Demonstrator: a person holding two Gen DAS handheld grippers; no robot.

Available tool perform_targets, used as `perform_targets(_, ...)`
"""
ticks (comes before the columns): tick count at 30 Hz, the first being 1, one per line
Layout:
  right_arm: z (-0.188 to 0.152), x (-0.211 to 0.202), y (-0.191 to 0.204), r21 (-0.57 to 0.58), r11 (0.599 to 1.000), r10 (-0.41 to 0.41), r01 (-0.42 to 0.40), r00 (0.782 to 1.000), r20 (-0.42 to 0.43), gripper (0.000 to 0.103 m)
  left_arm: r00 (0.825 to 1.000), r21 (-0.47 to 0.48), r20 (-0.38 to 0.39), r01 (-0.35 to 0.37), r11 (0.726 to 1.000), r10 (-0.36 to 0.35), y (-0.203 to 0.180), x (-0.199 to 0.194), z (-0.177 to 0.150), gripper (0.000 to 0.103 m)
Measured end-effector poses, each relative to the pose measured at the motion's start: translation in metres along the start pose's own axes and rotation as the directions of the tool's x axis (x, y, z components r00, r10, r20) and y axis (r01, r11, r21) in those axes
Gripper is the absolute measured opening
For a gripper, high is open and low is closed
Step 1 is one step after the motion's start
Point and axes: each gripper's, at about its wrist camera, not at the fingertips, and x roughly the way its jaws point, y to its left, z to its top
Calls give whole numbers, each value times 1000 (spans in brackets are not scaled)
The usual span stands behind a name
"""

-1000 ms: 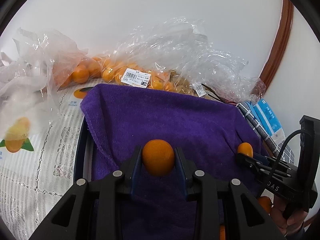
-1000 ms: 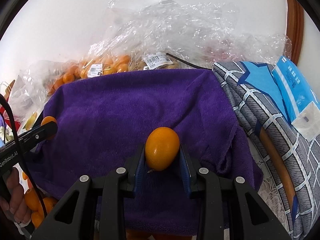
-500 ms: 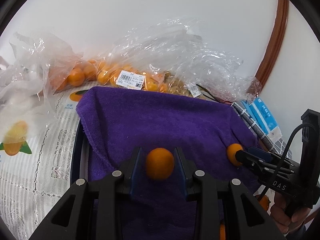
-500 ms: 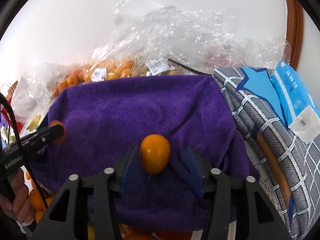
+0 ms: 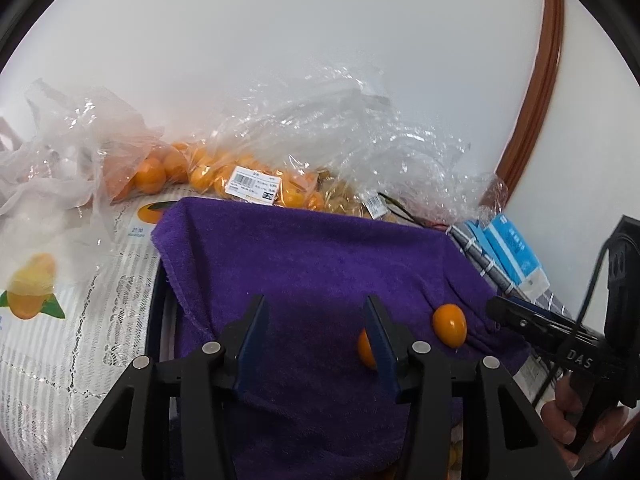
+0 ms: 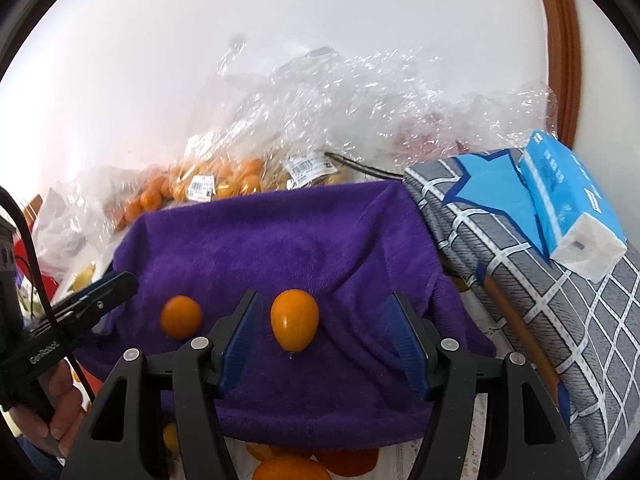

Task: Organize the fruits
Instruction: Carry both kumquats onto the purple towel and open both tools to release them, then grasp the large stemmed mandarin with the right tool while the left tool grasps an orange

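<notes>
Left gripper (image 5: 314,330): jaws opening, gap between the blue fingers (image 5: 251,334) is moderate, nothing pressed. A round kumquat (image 5: 365,349) sits on the purple towel (image 5: 320,260), half hidden behind the right-hand finger, whether it touches is unclear.

Right gripper (image 6: 326,330): jaws opening, fingers (image 6: 240,330) wide apart. An oval kumquat (image 6: 295,319) lies on the towel between them, closer to the left-hand finger, not gripped. In the right wrist view the round kumquat is just left of that finger, near the left gripper's tip.

In the left wrist view the oval kumquat lies just right of the left gripper, with the right gripper's tip close beside it. A person's hand (image 5: 576,424) holds the right gripper's handle at the lower right.

More orange fruit (image 6: 292,470) shows below the towel's near edge.

Behind the towel: clear plastic bags of kumquats (image 5: 240,176) with barcode labels, against a white wall. To the right: grey checked cloth with a blue star (image 6: 520,248), and a blue tissue pack (image 6: 568,204) on top of it. To the left: lace-patterned counter cover (image 5: 80,320) with printed mango pictures.
</notes>
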Motion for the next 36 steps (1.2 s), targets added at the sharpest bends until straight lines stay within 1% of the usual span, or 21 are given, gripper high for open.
perform_targets(3,1,-9,-1,3,1000,-21,21,999,30,64,999,-6,30,-16,1000,16,1,-4,1,47)
perform_targets(7,3,-14,0,-18,998,-60,61,998,14,64,998,-4,57,-29,1000,29,1,-8,2,47)
perform_targets(9,4,-14,-1,-18,998,-53,53,999,-1,64,999,-9,54,-4,1000,5,2,-9,2,47)
perform_targets(10,5,-16,-2,-16,999,-38,37,999,-6,64,999,-14,51,4,1000,-3,3,-8,2,47)
perform_targets(12,5,-19,-3,-8,1000,-16,16,1000,-2,64,999,-12,48,-3,1000,3,3,-8,2,47)
perform_targets(16,-4,-27,1,-28,1000,-10,10,1000,3,64,999,-24,40,-24,999,25,5,-6,3,47)
perform_targets(20,-25,-38,3,-69,998,10,-10,1000,0,64,999,-43,42,-17,999,19,8,-7,2,47)
perform_targets(23,-43,-40,6,-108,993,53,-57,998,-42,64,999,-59,36,-5,998,7,10,-7,2,49)
perform_targets(26,-57,-43,9,-148,984,90,-99,994,-67,64,999,-46,44,-22,999,24,7,-9,1,51)
perform_targets(30,-73,-38,7,-174,979,89,-107,990,-107,63,994,-21,84,-69,997,70,1,-18,1,51)
perform_targets(33,-77,-24,8,-180,977,80,-112,981,-176,62,993,-26,99,-65,998,67,-1,-29,3,51)
perform_targets(34,-78,-19,8,-182,978,69,-105,978,-194,57,992,-23,103,-65,998,68,-3,-34,5,51)
perform_targets(35,-79,-15,8,-185,978,58,-98,976,-208,48,992,-19,104,-75,997,76,-4,-38,6,51)
perform_targets(36,-80,-17,9,-190,977,55,-93,979,-197,47,991,-13,105,-79,997,79,-6,-45,7,51)
